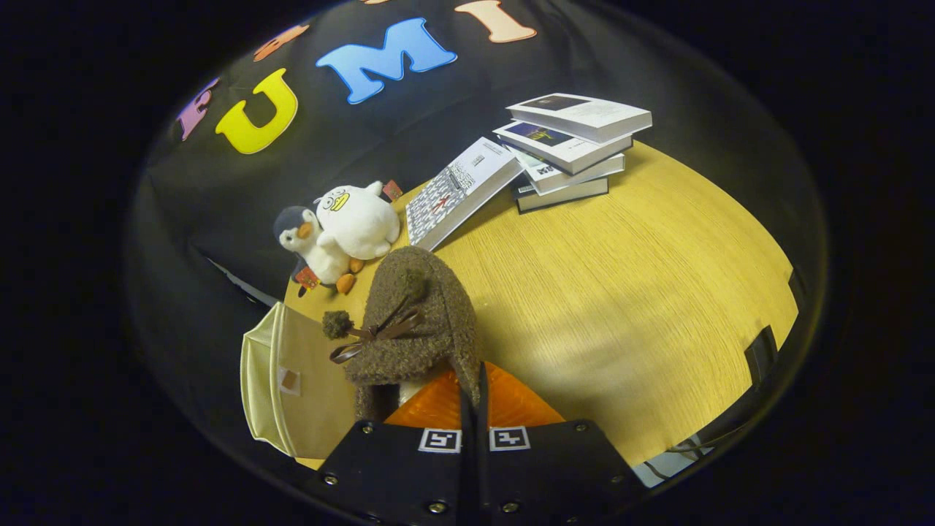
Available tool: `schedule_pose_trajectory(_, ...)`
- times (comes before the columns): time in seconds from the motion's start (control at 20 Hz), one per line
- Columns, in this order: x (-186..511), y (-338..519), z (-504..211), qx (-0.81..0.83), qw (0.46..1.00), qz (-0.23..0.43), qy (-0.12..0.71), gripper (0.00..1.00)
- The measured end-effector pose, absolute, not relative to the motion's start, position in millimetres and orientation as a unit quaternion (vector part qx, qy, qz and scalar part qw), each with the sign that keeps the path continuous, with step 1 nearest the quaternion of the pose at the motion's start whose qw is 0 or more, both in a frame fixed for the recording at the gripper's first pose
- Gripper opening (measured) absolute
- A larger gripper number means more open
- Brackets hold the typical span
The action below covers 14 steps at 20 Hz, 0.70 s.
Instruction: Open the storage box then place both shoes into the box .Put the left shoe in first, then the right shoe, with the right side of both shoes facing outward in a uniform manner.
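The gripper has its fingers pinched together on the edge of a brown fuzzy shoe, which hangs over the wooden table. Just left of it sits the cream storage box. Farther off, two plush penguins stand behind the shoe, with a leaning book and a book stack to the right.

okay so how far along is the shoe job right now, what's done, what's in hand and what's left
Done: the pale translucent storage box looks open, its flap swung out, though its inside is hidden. In hand: the gripper is shut on the rim of a fuzzy brown slipper shoe with a ribbon bow and pompoms, held up beside the box. Left: placing this shoe inside, then the second; I cannot tell which shoe this is.
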State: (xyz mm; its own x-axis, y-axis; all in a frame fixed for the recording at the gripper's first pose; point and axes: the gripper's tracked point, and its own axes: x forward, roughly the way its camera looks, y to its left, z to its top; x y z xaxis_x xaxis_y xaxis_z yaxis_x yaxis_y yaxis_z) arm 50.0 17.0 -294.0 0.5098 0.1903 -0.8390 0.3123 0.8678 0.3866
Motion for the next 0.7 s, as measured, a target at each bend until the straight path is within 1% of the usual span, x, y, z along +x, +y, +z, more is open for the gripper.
schedule_pose_trajectory(0.25, 64.3, 57.6, -263.0, 0.276, 0.834, -0.024, 0.477, 0.0)
schedule_pose_trajectory(0.7, 85.0, 146.0, -226.5, 0.284, 0.841, 0.028, 0.459, 0.0)
